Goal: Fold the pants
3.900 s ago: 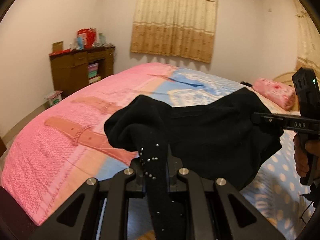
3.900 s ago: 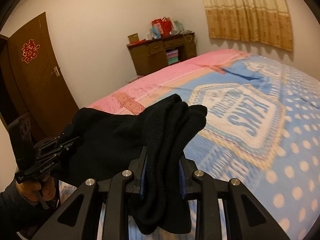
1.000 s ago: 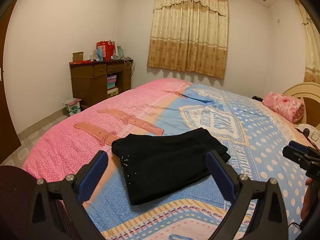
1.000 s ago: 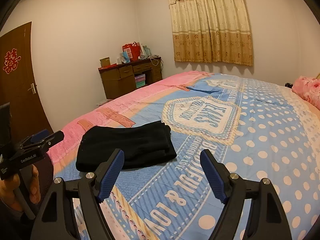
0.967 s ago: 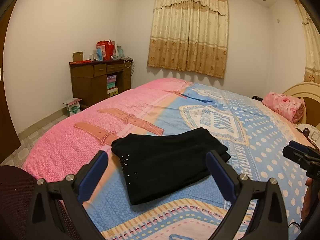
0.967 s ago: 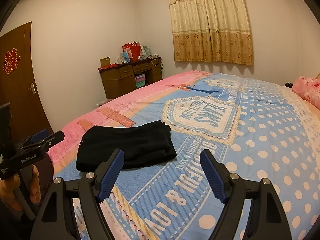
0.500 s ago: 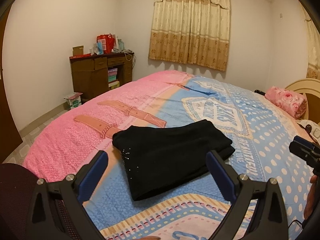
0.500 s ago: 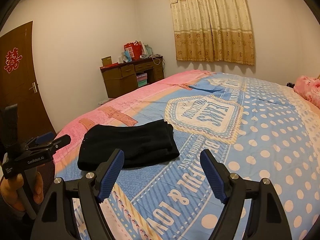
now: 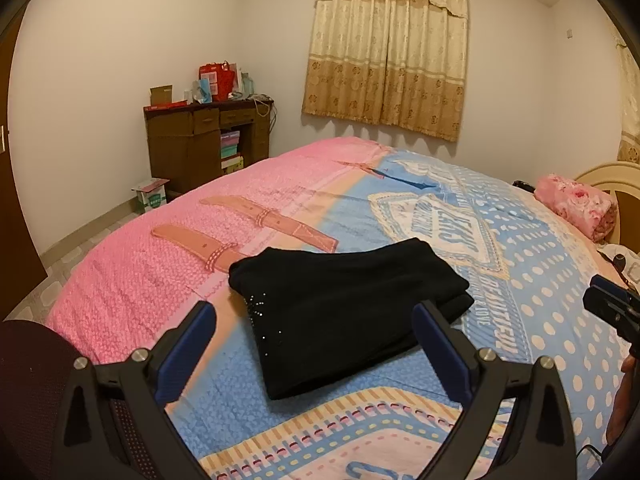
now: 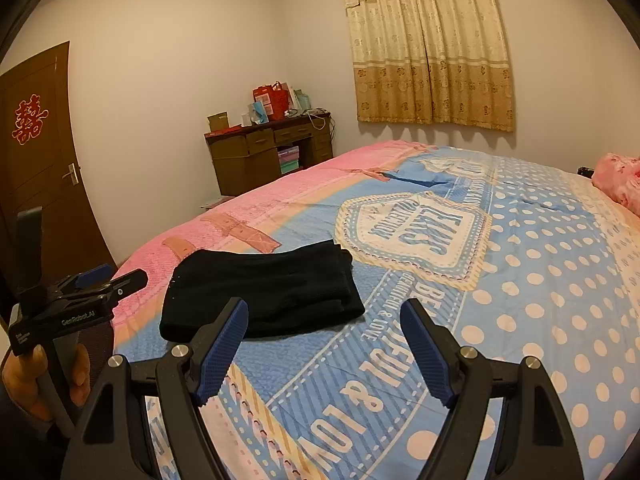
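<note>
The black pants [image 9: 344, 304] lie folded into a flat rectangle on the bed [image 9: 520, 240], near its front edge; small studs show on one corner. They also show in the right wrist view [image 10: 264, 292]. My left gripper [image 9: 316, 312] is open and empty, held back from the bed with the pants between its blue pads. My right gripper [image 10: 324, 304] is open and empty, just right of the pants. The left gripper shows at the left of the right wrist view [image 10: 120, 280], and the right gripper at the right edge of the left wrist view [image 9: 612, 308].
The bed has a pink and blue patterned cover. A pink pillow [image 9: 576, 204] lies at the headboard. A brown desk [image 9: 204, 140] with boxes stands by the far wall under curtains [image 9: 388, 48]. A brown door [image 10: 36, 168] is at the left. A dark chair [image 9: 36, 392] is beside me.
Since 3.9 s ago both grippers let go of the pants, which now lie folded on the bed. In the last second both grippers dipped slightly toward the bed.
</note>
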Available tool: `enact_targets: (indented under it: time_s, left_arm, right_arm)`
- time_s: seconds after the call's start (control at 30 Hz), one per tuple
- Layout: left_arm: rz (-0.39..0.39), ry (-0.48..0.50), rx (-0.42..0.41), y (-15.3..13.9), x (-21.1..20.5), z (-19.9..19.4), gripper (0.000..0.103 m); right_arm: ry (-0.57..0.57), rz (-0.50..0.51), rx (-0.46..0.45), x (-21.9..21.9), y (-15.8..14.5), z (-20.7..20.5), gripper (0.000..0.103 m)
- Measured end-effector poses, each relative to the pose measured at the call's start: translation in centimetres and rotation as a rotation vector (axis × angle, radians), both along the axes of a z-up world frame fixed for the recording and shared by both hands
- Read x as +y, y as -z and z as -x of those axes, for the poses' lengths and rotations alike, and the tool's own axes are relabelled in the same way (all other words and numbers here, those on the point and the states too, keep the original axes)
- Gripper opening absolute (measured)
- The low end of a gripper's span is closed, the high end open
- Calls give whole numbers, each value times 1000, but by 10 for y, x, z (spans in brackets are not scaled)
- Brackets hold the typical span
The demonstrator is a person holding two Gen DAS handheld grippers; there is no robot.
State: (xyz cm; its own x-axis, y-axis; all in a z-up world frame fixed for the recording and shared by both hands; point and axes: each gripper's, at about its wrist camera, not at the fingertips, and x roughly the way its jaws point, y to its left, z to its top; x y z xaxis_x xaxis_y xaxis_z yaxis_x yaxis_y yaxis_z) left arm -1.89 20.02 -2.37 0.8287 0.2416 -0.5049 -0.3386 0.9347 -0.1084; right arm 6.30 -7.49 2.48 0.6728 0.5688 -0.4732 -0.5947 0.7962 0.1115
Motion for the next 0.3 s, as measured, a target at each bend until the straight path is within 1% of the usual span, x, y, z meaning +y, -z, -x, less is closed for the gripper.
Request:
enact_targets:
  time_s: [0.3]
  left_arm:
    - [-21, 20, -13, -3, -4, 2, 103]
  right_arm:
    - [-17, 7, -12, 1, -2, 6, 80]
